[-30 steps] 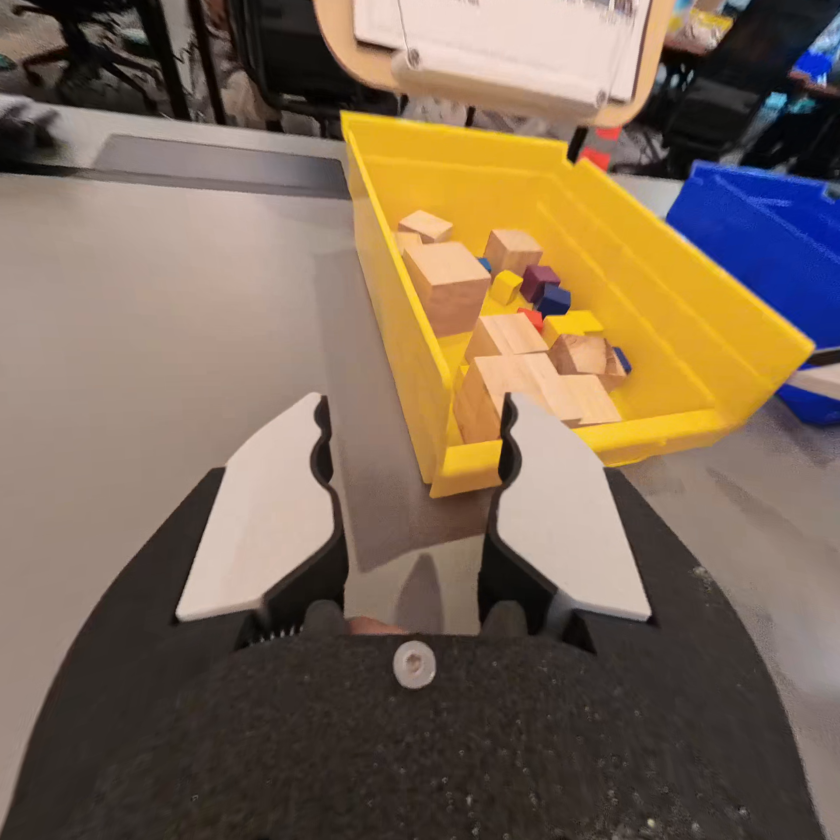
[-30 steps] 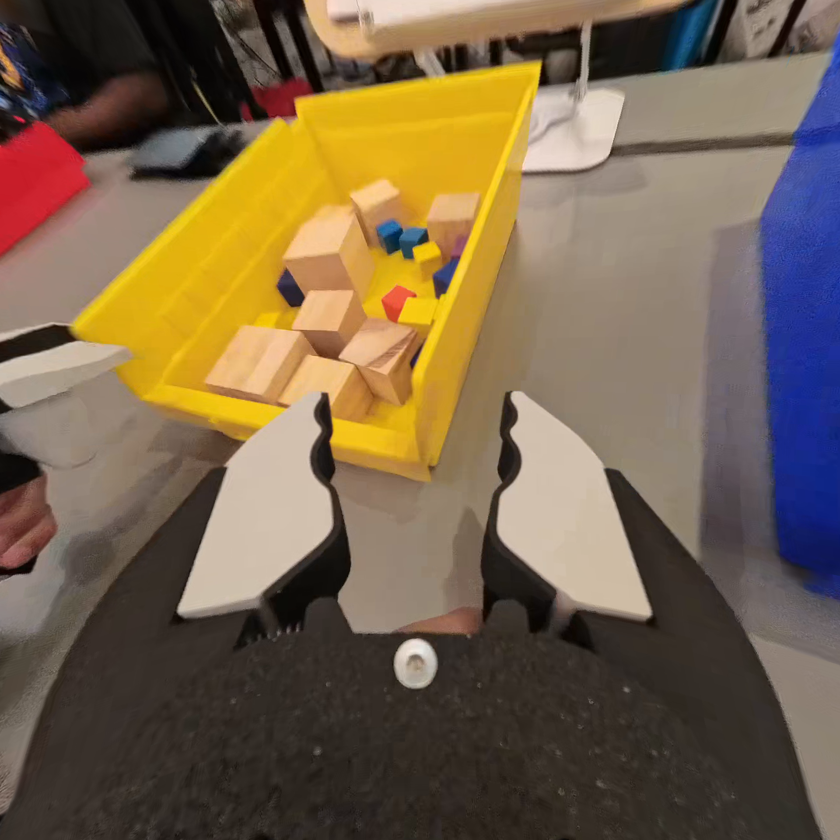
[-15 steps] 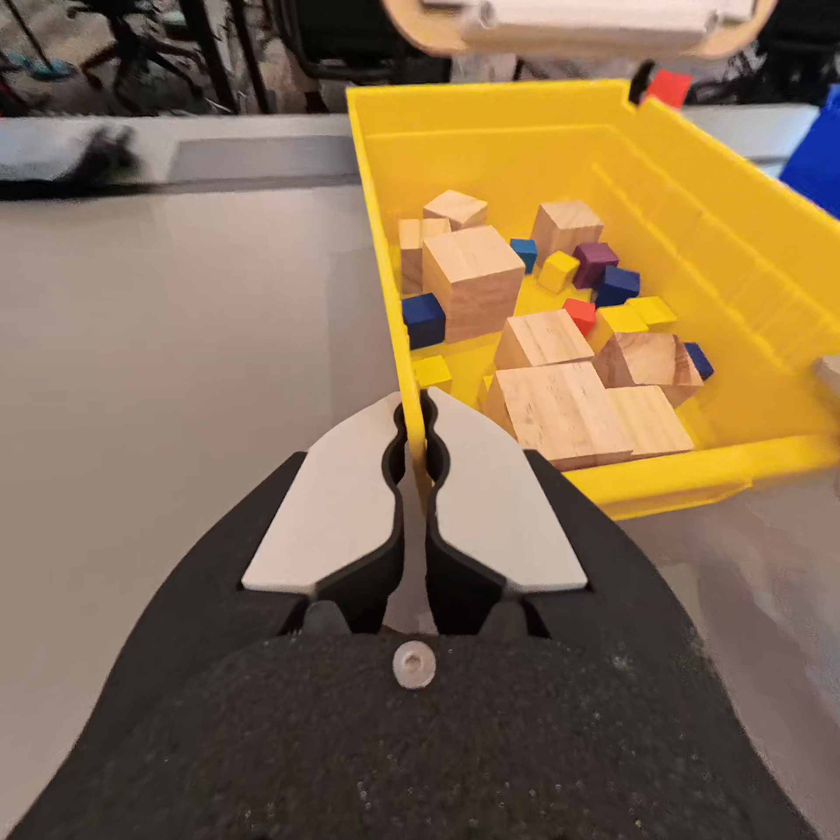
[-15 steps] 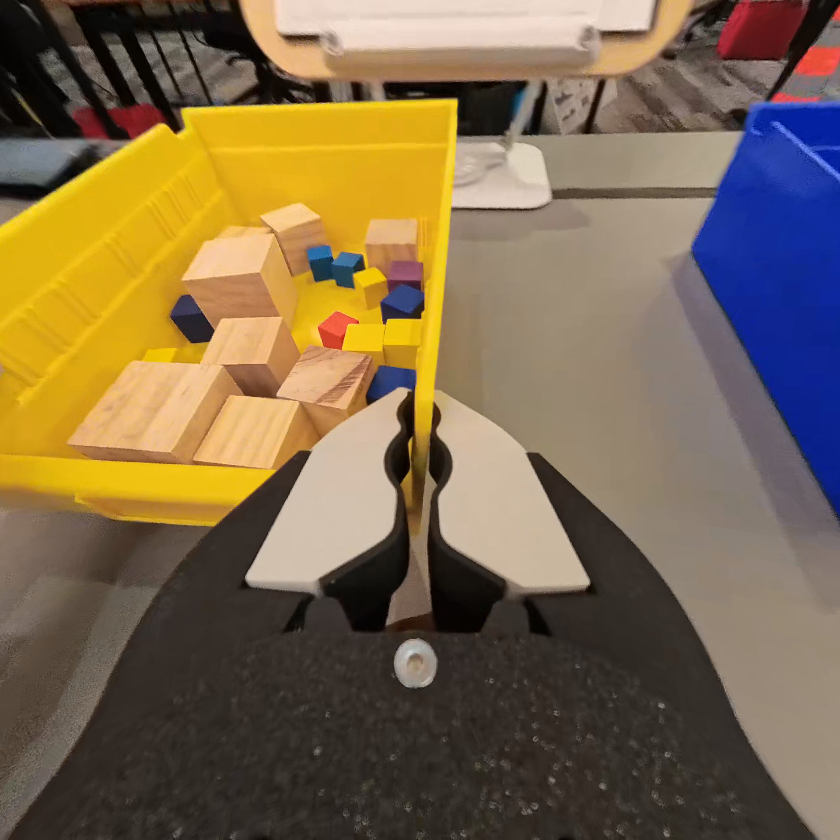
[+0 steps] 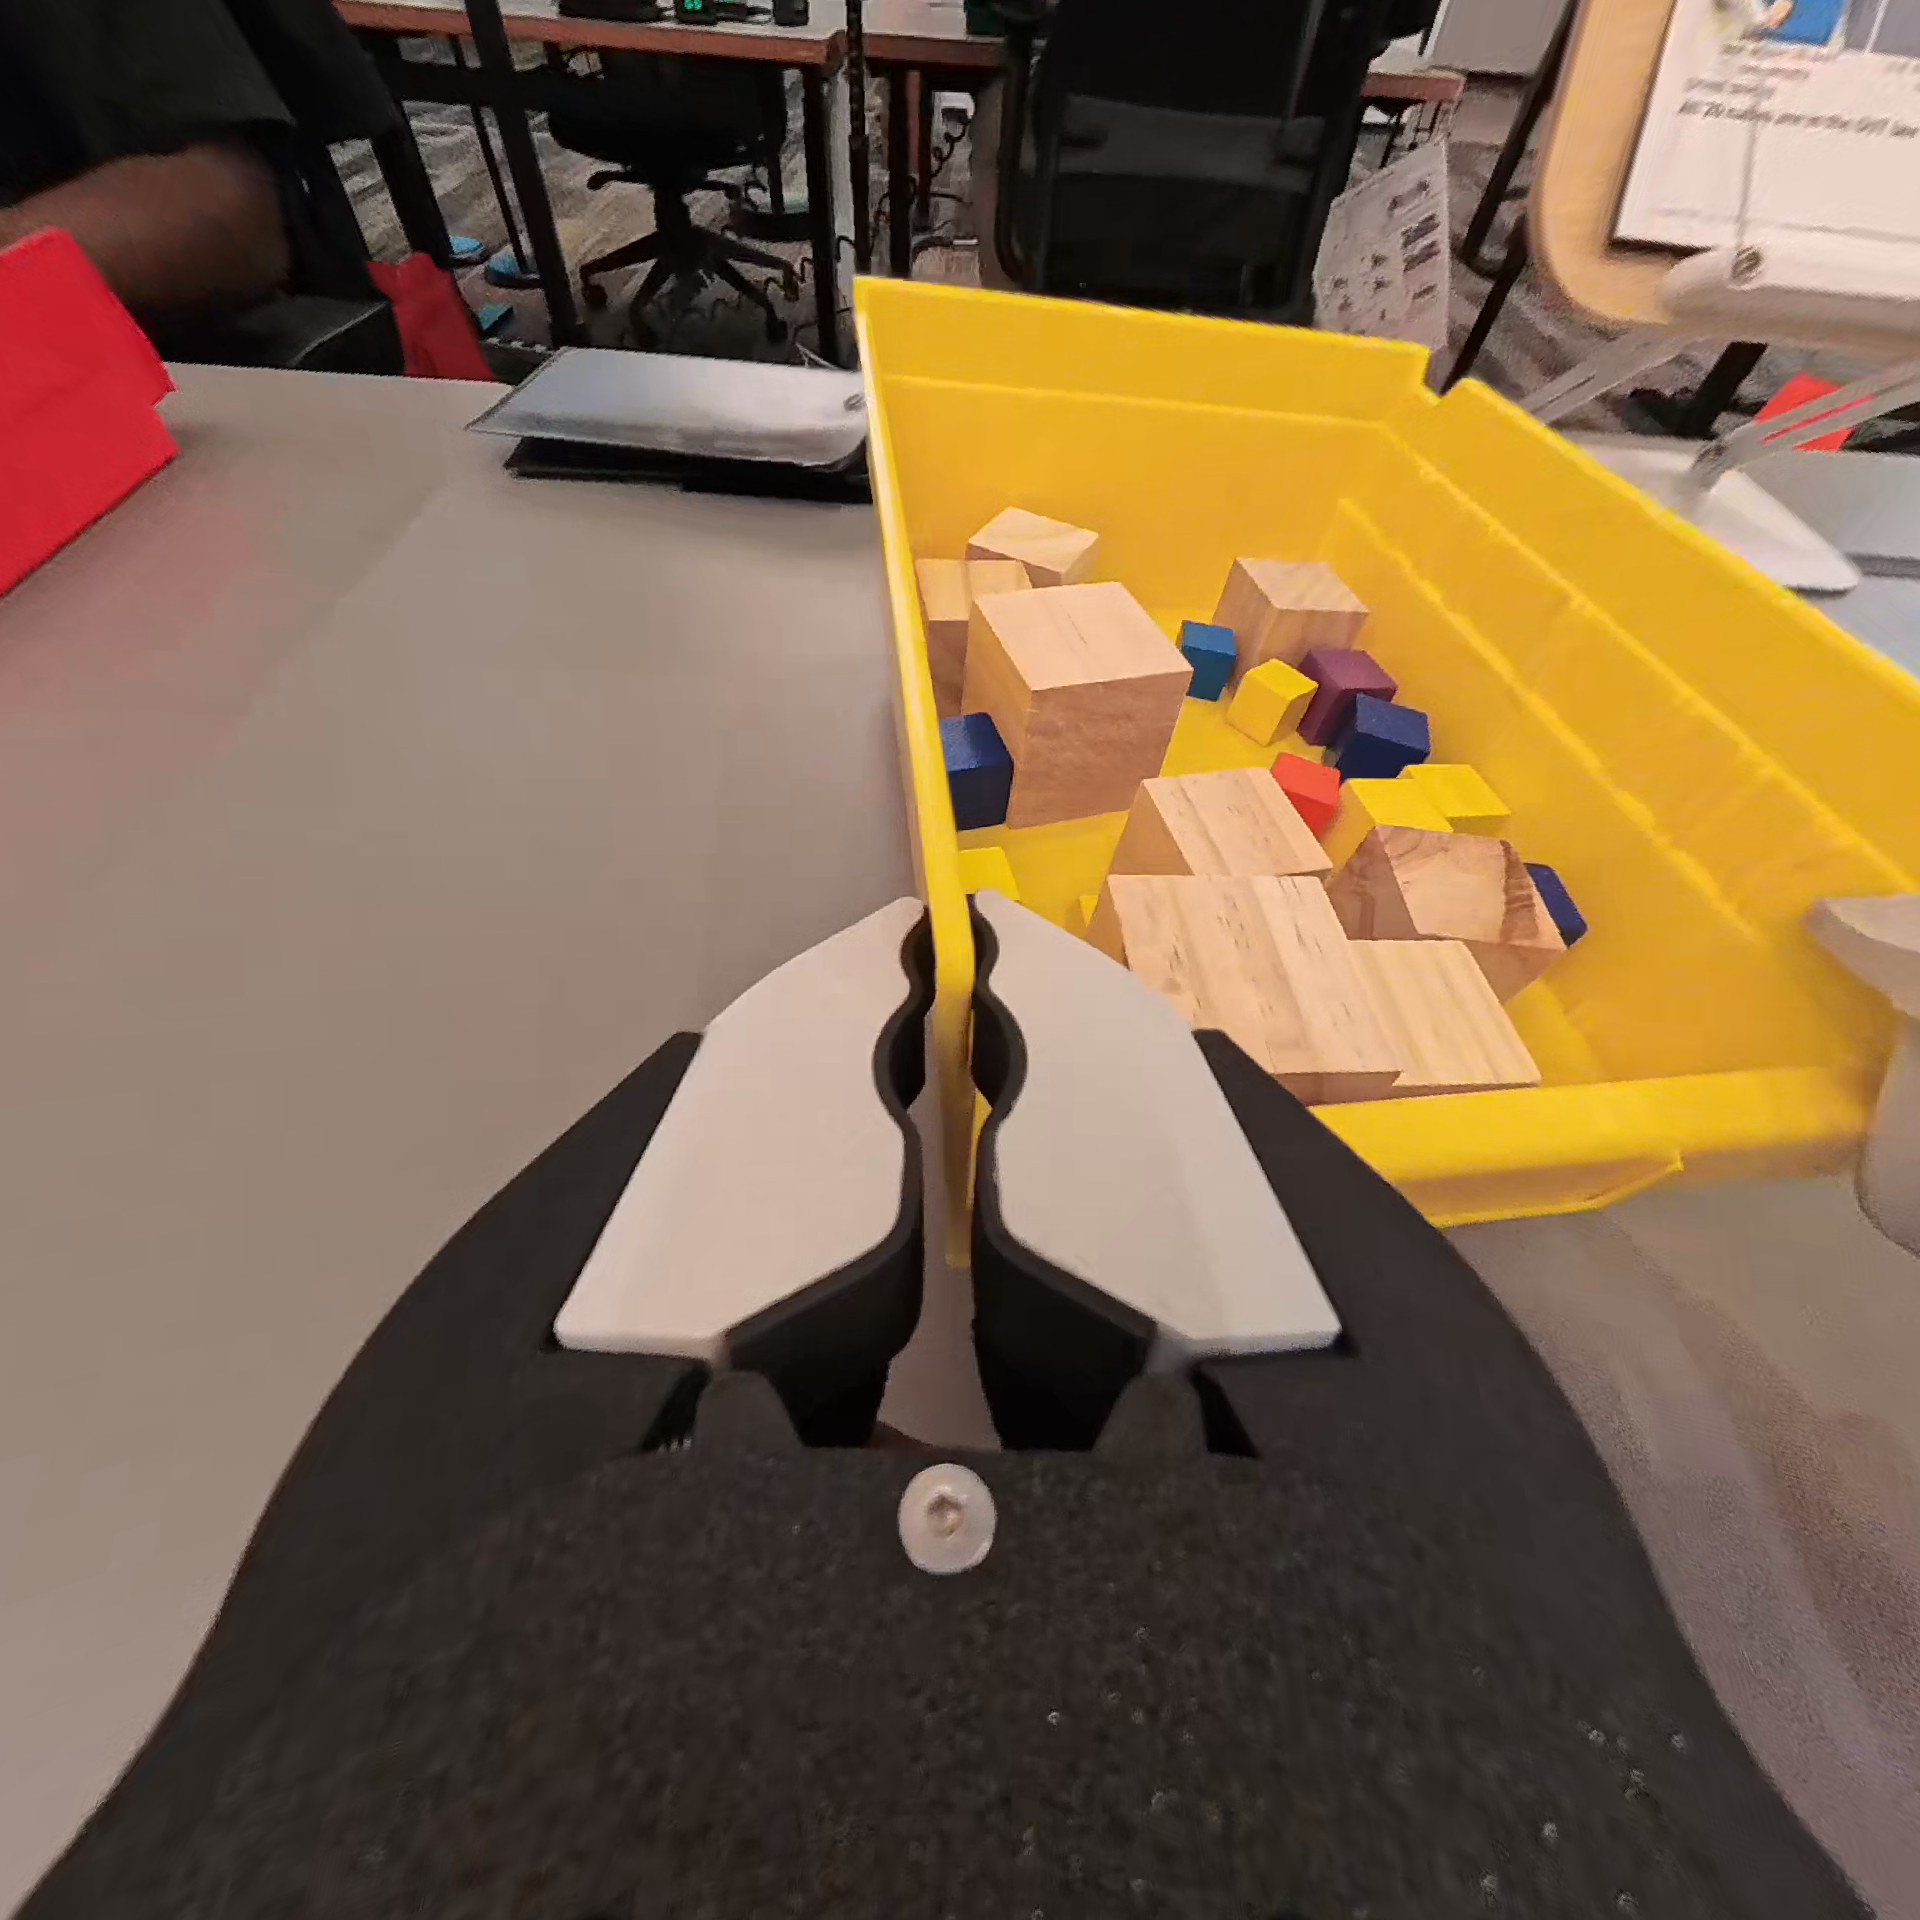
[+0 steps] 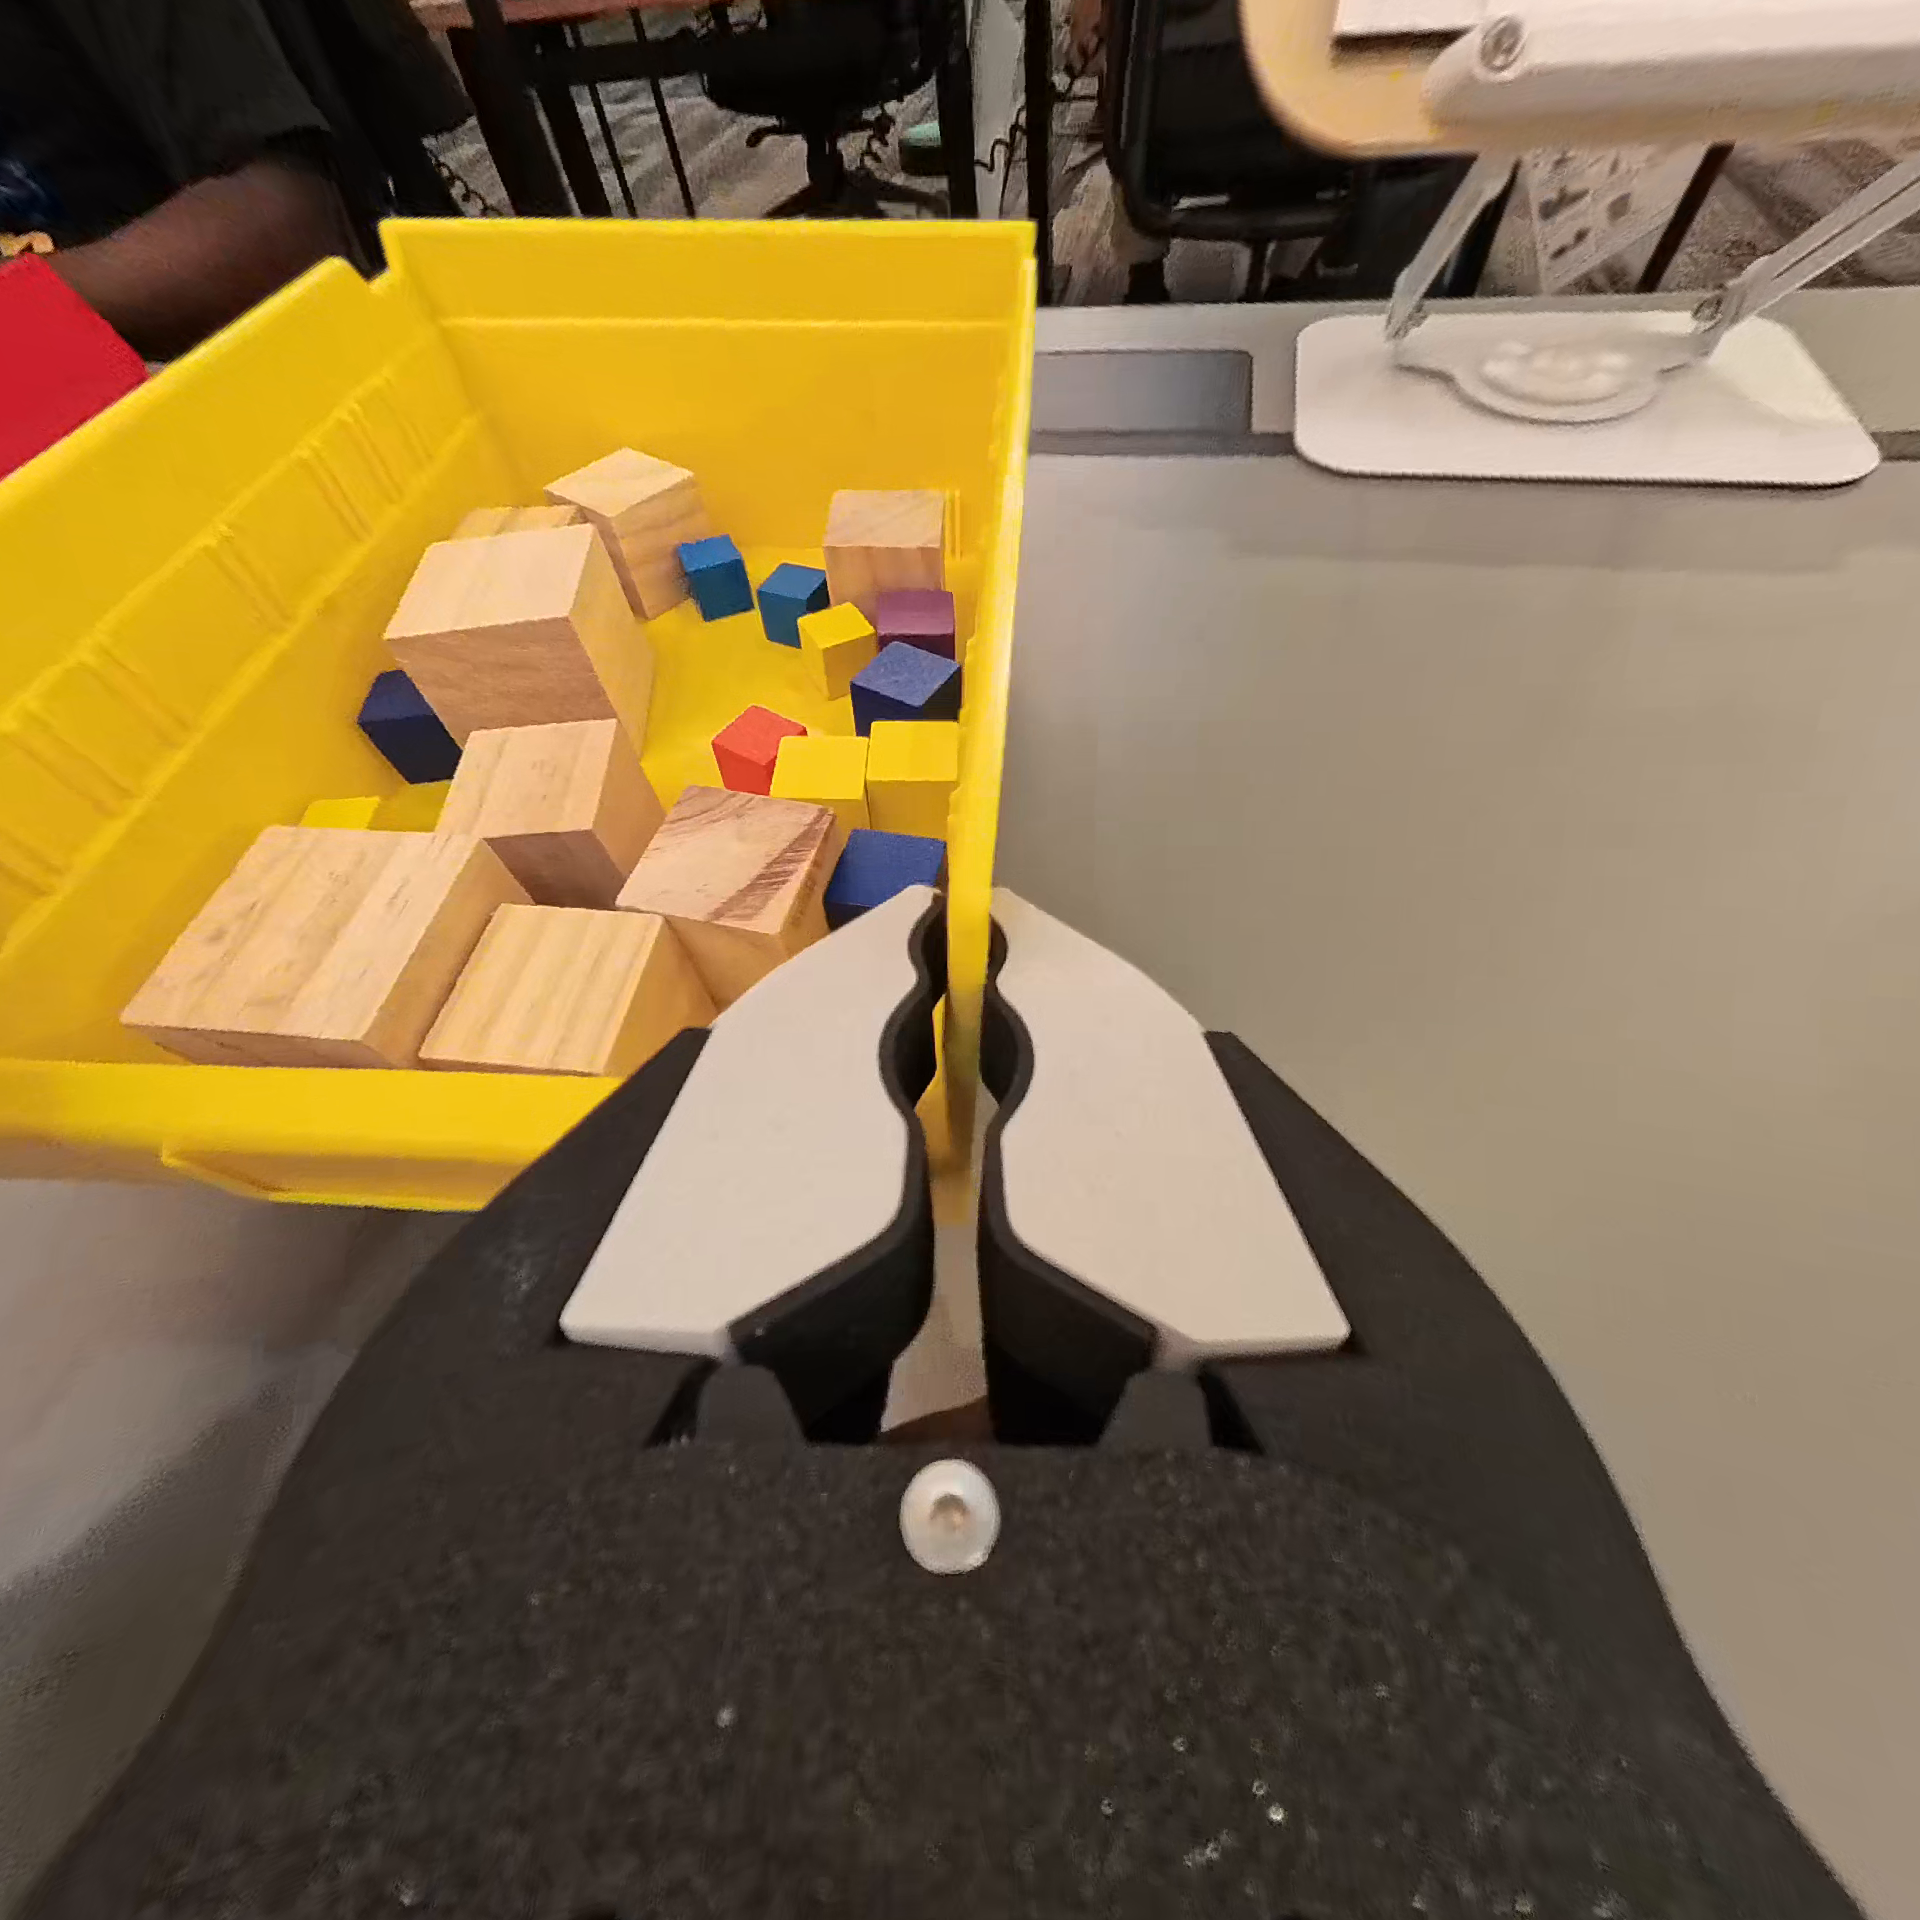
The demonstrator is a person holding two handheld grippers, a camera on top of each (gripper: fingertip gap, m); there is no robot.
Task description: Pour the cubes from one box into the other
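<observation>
A yellow box point(image 5: 1621, 665) holds several wooden cubes point(image 5: 1070, 696) and small coloured cubes point(image 5: 1377, 732). My left gripper point(image 5: 948, 914) is shut on the box's left wall near the front corner. My right gripper point(image 6: 964, 904) is shut on the box's right wall point(image 6: 1003, 582) near the front corner. The same cubes point(image 6: 520, 623) show inside the box in the right wrist view. A pale finger of the right gripper point(image 5: 1870, 945) shows at the right edge of the left wrist view. The other box is out of view.
A grey table point(image 5: 416, 779) carries the box. A red object point(image 5: 62, 416) lies far left, a dark flat tablet point(image 5: 675, 426) behind the box. A white stand base point(image 6: 1579, 405) sits at the back right. A person's arm point(image 6: 197, 239) rests behind the table.
Both grippers went from open in front of the box to shut on its side walls. The view has since swung left, and the blue box has left the frame.
</observation>
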